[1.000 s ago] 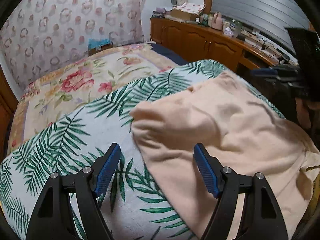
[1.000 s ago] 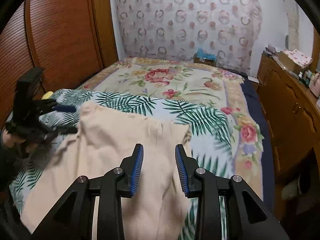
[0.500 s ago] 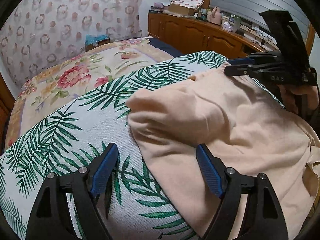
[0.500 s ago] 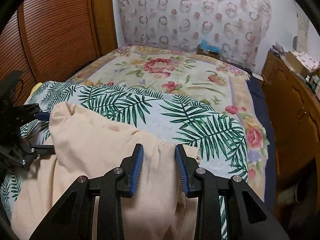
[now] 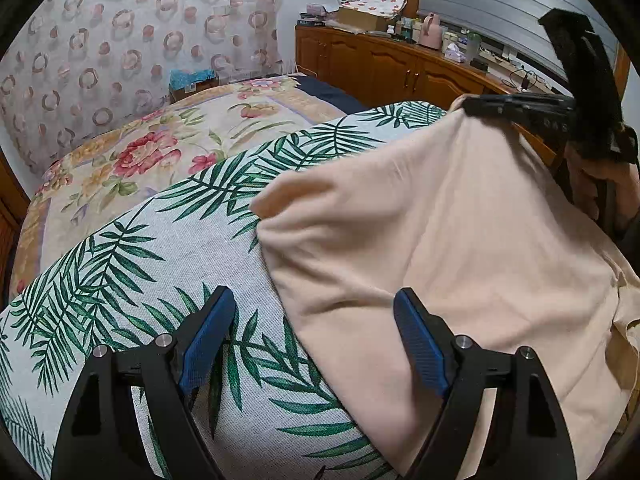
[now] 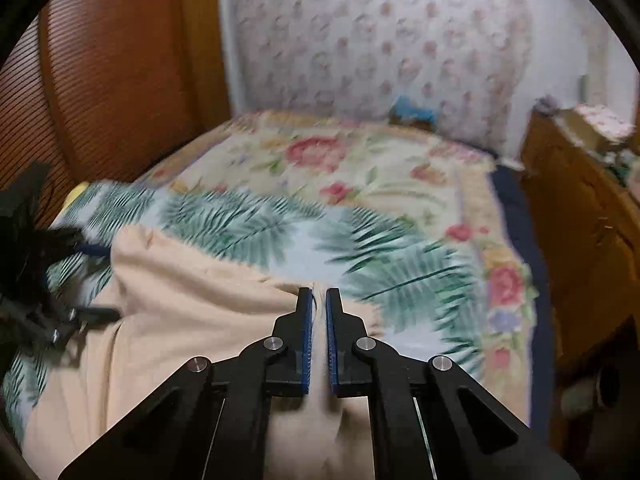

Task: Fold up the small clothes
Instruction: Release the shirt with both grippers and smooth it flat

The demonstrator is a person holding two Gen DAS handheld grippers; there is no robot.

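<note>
A peach-coloured garment (image 5: 432, 240) lies on a palm-leaf cloth (image 5: 160, 280) spread over the bed. My left gripper (image 5: 312, 320) is open, its fingers either side of the garment's near left edge, holding nothing. My right gripper (image 6: 319, 304) is shut on the garment's (image 6: 192, 312) far edge and lifts it; in the left wrist view it (image 5: 516, 106) holds that edge raised at the upper right. The left gripper (image 6: 80, 280) shows blurred at the left of the right wrist view.
The bed has a floral cover (image 5: 160, 152) beyond the palm-leaf cloth. A wooden cabinet (image 5: 400, 68) with clutter on top runs along the right. A patterned curtain (image 5: 120, 40) hangs behind the bed. A wooden sliding door (image 6: 100, 80) stands on the left.
My right gripper has shut on the garment's far edge and lifted it. The left gripper stays open and has shifted slightly along the near edge.
</note>
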